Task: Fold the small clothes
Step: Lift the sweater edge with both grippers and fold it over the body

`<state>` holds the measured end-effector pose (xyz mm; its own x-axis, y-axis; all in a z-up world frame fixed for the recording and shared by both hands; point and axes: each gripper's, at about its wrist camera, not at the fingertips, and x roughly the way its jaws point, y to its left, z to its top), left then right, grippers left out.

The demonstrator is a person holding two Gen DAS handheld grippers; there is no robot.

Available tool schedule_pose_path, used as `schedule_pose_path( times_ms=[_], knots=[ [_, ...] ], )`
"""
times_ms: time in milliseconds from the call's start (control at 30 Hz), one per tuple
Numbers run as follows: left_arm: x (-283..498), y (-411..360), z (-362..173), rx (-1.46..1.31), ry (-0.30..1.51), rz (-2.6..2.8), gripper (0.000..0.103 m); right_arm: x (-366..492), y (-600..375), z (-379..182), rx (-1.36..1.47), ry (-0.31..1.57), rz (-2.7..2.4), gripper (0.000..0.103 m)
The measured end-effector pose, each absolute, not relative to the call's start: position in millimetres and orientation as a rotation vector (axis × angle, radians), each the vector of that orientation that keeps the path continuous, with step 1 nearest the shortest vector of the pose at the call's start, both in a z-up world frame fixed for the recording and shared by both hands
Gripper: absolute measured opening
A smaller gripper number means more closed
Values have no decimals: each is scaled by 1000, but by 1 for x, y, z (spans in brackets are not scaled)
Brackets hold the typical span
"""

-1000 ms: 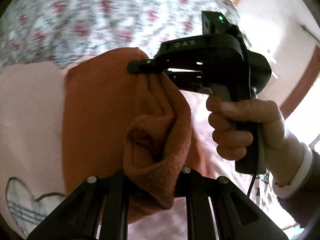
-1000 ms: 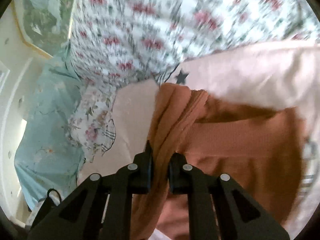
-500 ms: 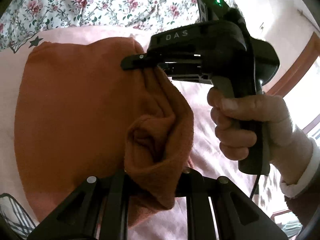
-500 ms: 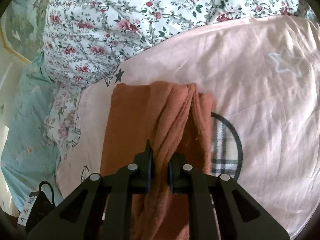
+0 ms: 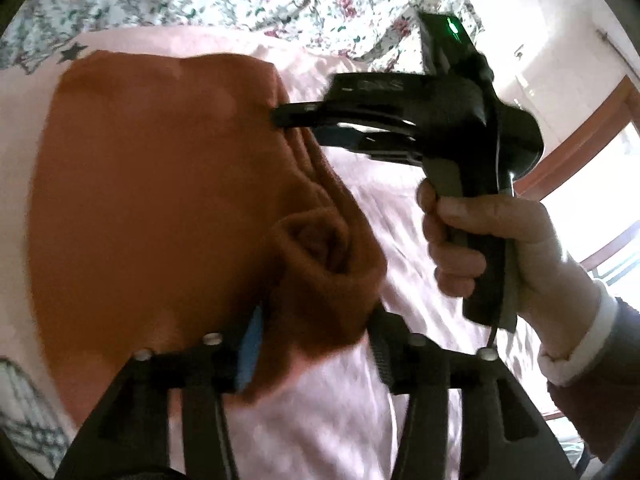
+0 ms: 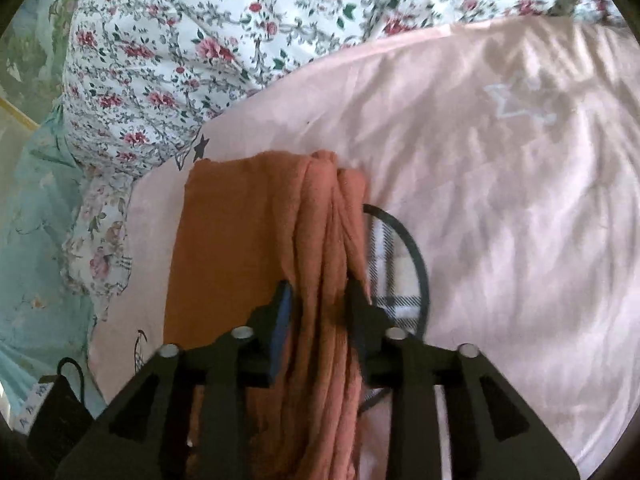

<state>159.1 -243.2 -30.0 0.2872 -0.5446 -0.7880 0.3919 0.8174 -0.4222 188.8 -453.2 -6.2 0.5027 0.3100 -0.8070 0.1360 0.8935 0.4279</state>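
A rust-orange knit garment [image 5: 152, 200] lies folded on a pink sheet [image 5: 400, 208]. It also shows in the right wrist view [image 6: 240, 248]. My left gripper [image 5: 316, 332] is open, its jaws spread on either side of the bunched right edge of the garment. My right gripper [image 6: 320, 300] is open too, jaws parted around the garment's gathered folds. In the left wrist view the right gripper [image 5: 304, 120] is held by a hand at the garment's far right corner.
A floral quilt [image 6: 240, 32] lies bunched beyond the pink sheet [image 6: 500, 200]. A plaid circle print [image 6: 396, 264] sits on the sheet beside the garment. A light blue cloth [image 6: 32, 240] is at the left. A window [image 5: 592, 208] is at the right.
Both grippers have opened and let go of the garment's edge. The garment has come down flat onto the sheet.
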Motion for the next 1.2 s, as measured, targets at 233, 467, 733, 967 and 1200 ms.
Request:
schedule_pose_path(
  times_ms=[233,467,733,967,1200],
  knots=[
    [157,-161,-13,-205,1093,-455,74,150,-446,-1,501,1056,114,77],
    [221,-109,-50,-377,1191,-368,75,158,-436,-29,525,1111,177,77],
    [272,-112,-87,-439,1237,-400,71,184,-438,-50,585,1158,200,66],
    [265,-121,-74,-372,1191,-458,26,186,-427,-48,609,1157,218,25],
    [229,-93,-22,-379,1094,-480,24,179,-390,-25,652,1123,288,24]
  ],
)
